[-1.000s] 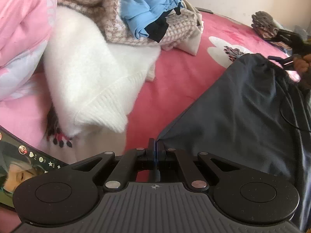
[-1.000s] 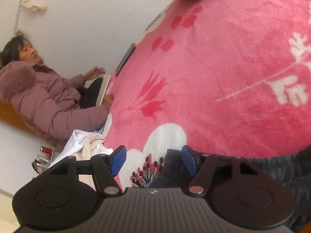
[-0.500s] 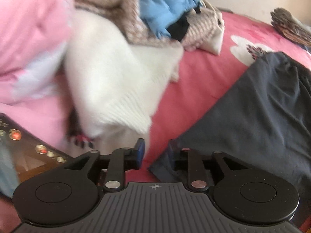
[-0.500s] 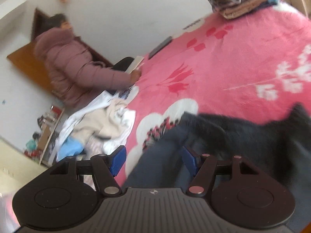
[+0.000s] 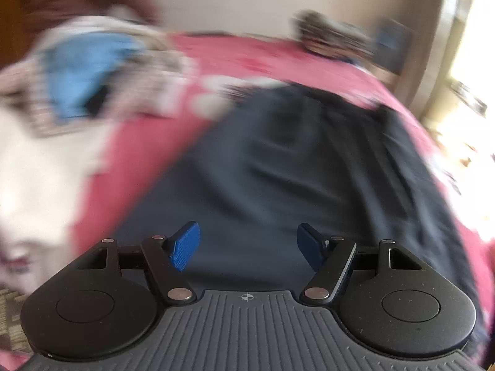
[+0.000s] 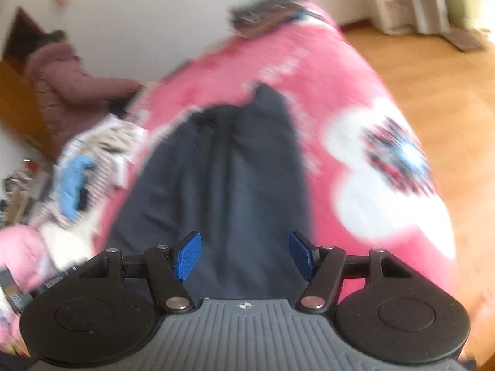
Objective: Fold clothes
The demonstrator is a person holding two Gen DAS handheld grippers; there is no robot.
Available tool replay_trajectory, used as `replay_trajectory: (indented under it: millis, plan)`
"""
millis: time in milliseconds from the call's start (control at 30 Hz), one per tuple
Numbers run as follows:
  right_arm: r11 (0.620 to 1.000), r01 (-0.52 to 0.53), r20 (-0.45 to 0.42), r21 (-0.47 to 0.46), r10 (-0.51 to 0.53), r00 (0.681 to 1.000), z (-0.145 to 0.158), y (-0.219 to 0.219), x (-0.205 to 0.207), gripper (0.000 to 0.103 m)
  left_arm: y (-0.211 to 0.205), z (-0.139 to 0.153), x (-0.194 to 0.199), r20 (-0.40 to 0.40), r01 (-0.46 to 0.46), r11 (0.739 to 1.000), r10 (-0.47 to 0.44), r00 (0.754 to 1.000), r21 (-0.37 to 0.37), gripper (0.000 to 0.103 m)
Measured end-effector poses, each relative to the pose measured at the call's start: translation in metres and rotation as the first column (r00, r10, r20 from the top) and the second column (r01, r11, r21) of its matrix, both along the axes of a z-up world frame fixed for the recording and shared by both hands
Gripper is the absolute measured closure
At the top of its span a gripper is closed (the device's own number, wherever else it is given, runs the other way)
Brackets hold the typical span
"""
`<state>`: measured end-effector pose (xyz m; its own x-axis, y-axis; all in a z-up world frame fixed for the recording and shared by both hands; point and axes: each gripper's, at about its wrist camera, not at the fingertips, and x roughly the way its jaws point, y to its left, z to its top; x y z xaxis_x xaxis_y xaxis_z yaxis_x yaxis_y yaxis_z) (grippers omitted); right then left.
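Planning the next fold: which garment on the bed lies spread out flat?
The dark navy garment, spread out on the pink blanket; the white, checked and blue clothes sit heaped together.

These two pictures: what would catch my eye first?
A dark garment lies spread on a bright pink bedspread. Close up, each view shows open blue-tipped tool fingers, left gripper and right gripper, holding nothing. A blurred heap of unfolded clothes sits left.
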<state>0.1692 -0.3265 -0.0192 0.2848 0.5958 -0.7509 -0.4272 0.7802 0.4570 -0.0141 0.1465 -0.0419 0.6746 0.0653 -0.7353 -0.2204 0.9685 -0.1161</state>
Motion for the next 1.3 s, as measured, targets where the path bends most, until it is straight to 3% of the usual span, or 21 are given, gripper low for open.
replay_trajectory:
  millis: [133,233,400,567,633,700,800,900,1000,1100,1300]
  plan:
    - [0.999,0.012,0.001,-0.05,-0.012,1.0,-0.018,-0.023,-0.046,0.041,-0.041,-0.019,0.024,-0.036,0.118,0.993,-0.118,0.992,0.009,0.033]
    - [0.992,-0.104,0.029,-0.069,0.106,0.994,-0.024,-0.013,-0.084,0.043,-0.066,-0.029,0.036,-0.058,0.18,0.983,-0.178,0.982,0.024,0.033]
    - [0.933,-0.327,0.076,-0.15,0.34,0.937,-0.041,0.028,-0.131,0.046,-0.098,-0.037,0.039,-0.068,0.226,0.973,-0.222,0.973,0.044,0.033]
    - [0.884,-0.413,0.1,-0.219,0.441,0.892,-0.063,0.06,-0.143,0.047,-0.116,-0.039,0.039,-0.081,0.267,0.956,-0.259,0.963,0.119,0.033]
    - [0.869,-0.422,0.081,-0.259,0.455,0.887,-0.073,0.068,-0.14,0.067,-0.119,-0.04,0.042,-0.087,0.281,0.952,-0.272,0.958,0.125,0.033]
    - [0.881,-0.398,0.073,-0.254,0.428,0.901,-0.072,0.063,-0.135,0.098,-0.12,-0.042,0.043,-0.095,0.282,0.951,-0.272,0.958,0.123,0.033]
    - [0.931,-0.311,0.063,-0.19,0.327,0.943,-0.063,0.041,-0.12,0.101,-0.119,-0.046,0.044,-0.108,0.278,0.953,-0.266,0.958,0.119,0.033]
    - [0.977,-0.157,0.054,-0.142,0.166,0.985,-0.05,0.001,-0.104,0.102,-0.118,-0.05,0.045,-0.121,0.274,0.955,-0.26,0.958,0.116,0.033]
    - [0.997,0.026,0.024,-0.074,-0.025,0.999,-0.036,-0.046,-0.09,0.102,-0.117,-0.053,0.046,-0.134,0.269,0.957,-0.254,0.958,0.112,0.033]
    - [0.976,0.218,-0.042,-0.005,-0.218,0.975,-0.032,-0.091,-0.083,0.102,-0.116,-0.057,0.047,-0.147,0.265,0.958,-0.248,0.958,0.108,0.033]
    - [0.874,0.484,-0.225,0.041,-0.464,0.857,-0.062,-0.149,-0.069,0.102,-0.111,-0.06,0.048,-0.159,0.248,0.963,-0.23,0.96,0.104,0.033]
